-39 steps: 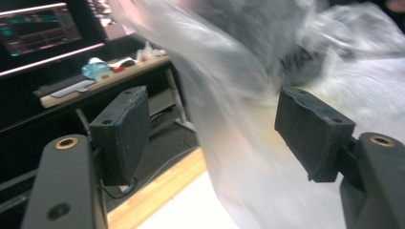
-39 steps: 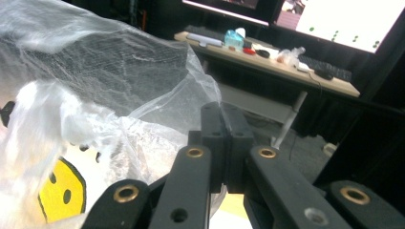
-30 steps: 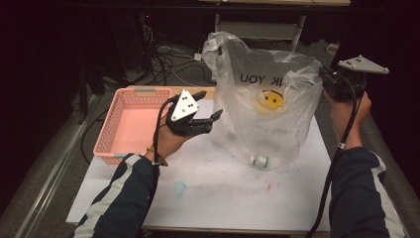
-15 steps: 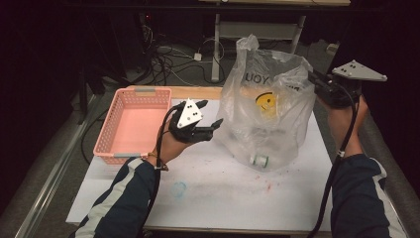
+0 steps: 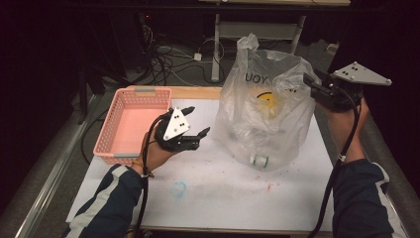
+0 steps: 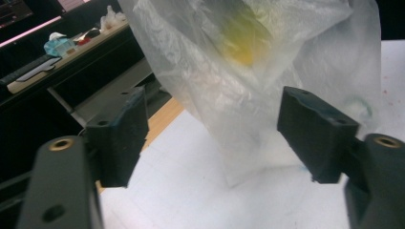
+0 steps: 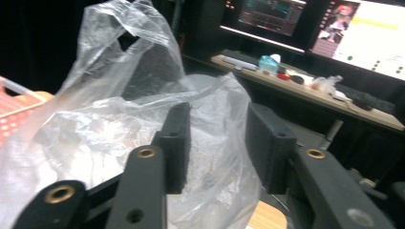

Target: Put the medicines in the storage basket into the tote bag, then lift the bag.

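I see the plastic bag (image 5: 267, 119) standing upright on the desk (image 5: 237, 198), between my tools. My right tool (image 5: 309, 83), its jaws just opened apart, sits at the bag's upper edge, nearer; my left tool (image 5: 195, 121) gapes empty, beside its lower flank.
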Demonstrator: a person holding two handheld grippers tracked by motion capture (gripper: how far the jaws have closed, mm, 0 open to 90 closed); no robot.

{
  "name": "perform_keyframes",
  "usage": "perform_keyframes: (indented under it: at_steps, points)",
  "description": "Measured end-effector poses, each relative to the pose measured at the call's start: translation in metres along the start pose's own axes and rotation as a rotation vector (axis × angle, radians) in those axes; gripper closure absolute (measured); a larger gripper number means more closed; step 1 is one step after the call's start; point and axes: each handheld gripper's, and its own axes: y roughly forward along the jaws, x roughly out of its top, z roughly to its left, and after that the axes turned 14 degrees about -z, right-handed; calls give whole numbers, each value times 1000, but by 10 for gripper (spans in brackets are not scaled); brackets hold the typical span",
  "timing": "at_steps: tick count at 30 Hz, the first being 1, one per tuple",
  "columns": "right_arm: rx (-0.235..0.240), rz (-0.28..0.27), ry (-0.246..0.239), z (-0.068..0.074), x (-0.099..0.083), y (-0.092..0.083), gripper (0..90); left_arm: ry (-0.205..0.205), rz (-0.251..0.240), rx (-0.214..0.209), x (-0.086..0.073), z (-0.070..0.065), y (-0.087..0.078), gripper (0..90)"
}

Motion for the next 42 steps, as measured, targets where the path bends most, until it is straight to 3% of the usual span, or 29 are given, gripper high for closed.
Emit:
perform_keyframes:
  at_steps: [2, 6, 9, 16, 20, 24, 28, 32, 34, 42]
  points:
    - [14, -21, 7, 5, 0, -5, 559, 7, -3, -3, -3, -2, -7, 244]
    - [34, -65, -25, 23, 2, -14, 479, 30, 6, 5, -11, -6, -19, 222]
    - [42, -66, -57, 35, 3, -18, 419, 41, 13, 12, -16, -8, -27, 216]
    - [46, -84, -107, 55, 5, -31, 283, 29, 22, 22, -27, -8, -43, 200]
    - [68, -64, -127, 63, 7, -39, 205, 22, 28, 27, -33, -7, -52, 200]
    - [47, -90, -161, 69, 10, -50, 176, 18, 47, 31, -41, -8, -61, 200]
    - [58, -106, -157, 65, 19, -59, 170, 5, 67, 35, -50, -8, -71, 200]
    - [55, -122, -124, 56, 30, -61, 169, -18, 88, 48, -58, -6, -74, 200]
    - [56, -126, -117, 56, 32, -63, 169, -10, 95, 49, -60, -7, -75, 200]
    - [102, -91, -105, 75, 1, -65, 172, 0, 108, 43, -69, -12, -79, 200]
